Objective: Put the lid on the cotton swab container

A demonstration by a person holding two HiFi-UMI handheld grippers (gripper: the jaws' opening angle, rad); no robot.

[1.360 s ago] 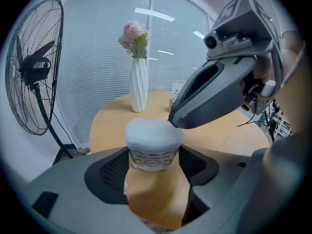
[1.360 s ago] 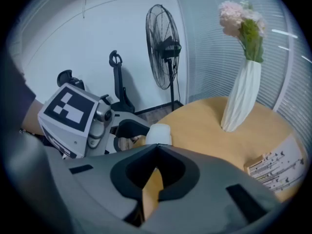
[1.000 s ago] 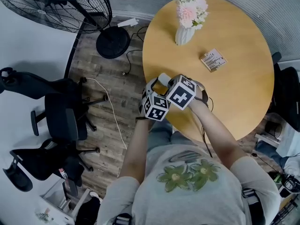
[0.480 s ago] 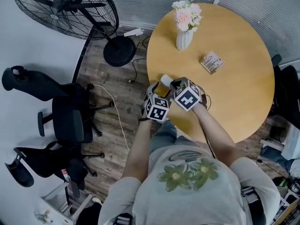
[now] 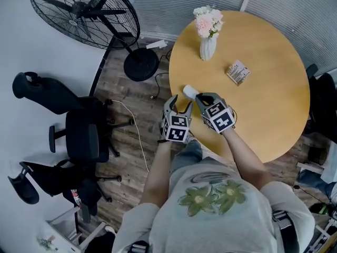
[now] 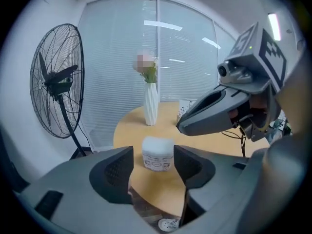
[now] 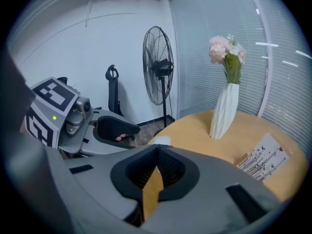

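- A small round white tub with a printed label, the cotton swab container, stands upright on the round, honey-coloured wooden worktop, close to the edge nearest the person.
- The tub's top is white; the contents do not show in any view.
- The left tongs point at the tub from the near side. The jaws stand moderately apart, having just been closing.
- In the left gripper view the tub appears in the gap between the two dark pads but beyond them, and neither pad touches it.
- The right tongs hang just to the right of the tub, jaws pressed together with nothing between them. The tub's white top peeps over the closed tips in the right gripper view.
- In the head view the tub sits just ahead of both pairs of tips, apart from each.
- A ribbed white ceramic vase stands upright on the far side of the worktop, well apart from the tub. It holds a bunch of pink and white flowers.
- A small flat printed packet lies to the right of the vase.
- On the grey wood-plank floor a black pedestal fan stands to the left of the worktop, with black office chairs further left.
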